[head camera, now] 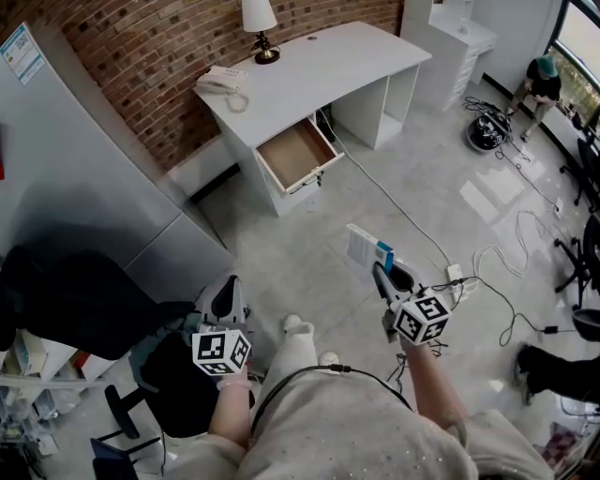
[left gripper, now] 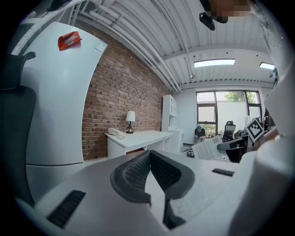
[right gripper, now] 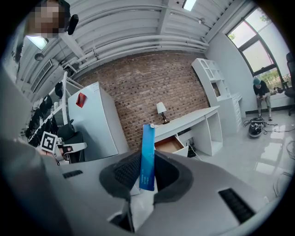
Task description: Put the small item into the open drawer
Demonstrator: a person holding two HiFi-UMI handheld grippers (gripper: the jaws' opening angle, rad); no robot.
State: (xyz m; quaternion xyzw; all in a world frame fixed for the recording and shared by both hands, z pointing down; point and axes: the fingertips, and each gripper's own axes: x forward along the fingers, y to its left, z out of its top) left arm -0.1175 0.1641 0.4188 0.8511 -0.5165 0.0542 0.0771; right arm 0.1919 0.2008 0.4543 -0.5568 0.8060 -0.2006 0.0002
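Note:
The small item is a flat white box with a blue edge [head camera: 366, 248], and my right gripper [head camera: 380, 272] is shut on it above the floor. In the right gripper view the box [right gripper: 147, 156] stands upright between the pads, blue edge towards the camera. The open drawer [head camera: 295, 155] juts out of the white desk [head camera: 319, 66] across the room; its wooden inside looks empty, and it also shows beyond the box as the open drawer [right gripper: 169, 145]. My left gripper [head camera: 225, 300] hangs low at my left side. Its jaws [left gripper: 150, 154] are shut on nothing.
A tall grey cabinet [head camera: 84, 178] and a black office chair [head camera: 75, 300] stand at my left. Cables and a power strip [head camera: 455, 277] lie on the floor at the right. A lamp [head camera: 260, 23] and a phone [head camera: 220, 82] sit on the desk. A person [head camera: 541, 84] crouches far right.

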